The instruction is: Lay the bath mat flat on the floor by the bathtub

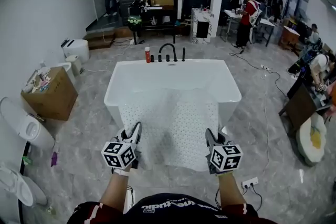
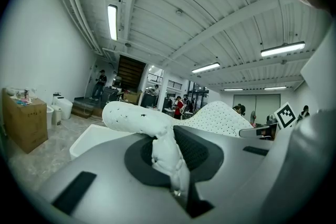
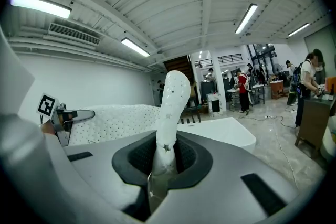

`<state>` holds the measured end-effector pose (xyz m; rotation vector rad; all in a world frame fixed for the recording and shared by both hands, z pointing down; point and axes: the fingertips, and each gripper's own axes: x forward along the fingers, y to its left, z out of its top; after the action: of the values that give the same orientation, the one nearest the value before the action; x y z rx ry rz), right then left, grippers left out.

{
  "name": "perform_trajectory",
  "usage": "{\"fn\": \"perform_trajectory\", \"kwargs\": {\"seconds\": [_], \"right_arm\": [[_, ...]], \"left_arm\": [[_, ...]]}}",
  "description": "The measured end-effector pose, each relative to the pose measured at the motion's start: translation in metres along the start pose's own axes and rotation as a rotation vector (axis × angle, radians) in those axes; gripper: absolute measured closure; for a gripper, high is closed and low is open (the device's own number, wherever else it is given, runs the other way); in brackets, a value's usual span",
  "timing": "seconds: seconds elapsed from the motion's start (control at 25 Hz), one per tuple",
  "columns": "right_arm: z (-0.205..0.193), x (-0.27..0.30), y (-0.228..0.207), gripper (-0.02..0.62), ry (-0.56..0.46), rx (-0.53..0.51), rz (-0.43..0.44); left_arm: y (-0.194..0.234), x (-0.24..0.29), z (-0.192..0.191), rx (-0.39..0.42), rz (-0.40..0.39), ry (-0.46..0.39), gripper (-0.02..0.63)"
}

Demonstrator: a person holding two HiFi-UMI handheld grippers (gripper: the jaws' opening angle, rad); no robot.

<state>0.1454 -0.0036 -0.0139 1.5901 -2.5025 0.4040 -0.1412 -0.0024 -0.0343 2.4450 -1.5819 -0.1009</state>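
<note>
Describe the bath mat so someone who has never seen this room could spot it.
Find the white bathtub in the middle of the room. Spread over its near end is the bath mat, its near edge pinched by the left tool and the right tool. Unlike the smooth tub, it is a limp white sheet dotted with small holes.

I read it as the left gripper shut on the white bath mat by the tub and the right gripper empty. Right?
No. The right gripper is not empty: the right gripper view shows it shut on the bath mat too. The left gripper is shut on it by the tub.
</note>
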Motion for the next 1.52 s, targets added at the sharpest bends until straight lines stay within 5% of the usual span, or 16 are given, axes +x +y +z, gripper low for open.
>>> {"fn": "perform_trajectory", "kwargs": {"seconds": [0.68, 1.52], "right_arm": [[-0.006, -0.009, -0.055, 0.548, -0.01, 0.029, 0.032], [-0.063, 0.066, -0.054, 0.548, 0.07, -0.012, -0.037]], "left_arm": [[-0.038, 0.025, -0.012, 0.017, 0.043, 0.01, 0.574], [0.047, 0.052, -0.074, 0.049, 0.086, 0.081, 0.574]]}}
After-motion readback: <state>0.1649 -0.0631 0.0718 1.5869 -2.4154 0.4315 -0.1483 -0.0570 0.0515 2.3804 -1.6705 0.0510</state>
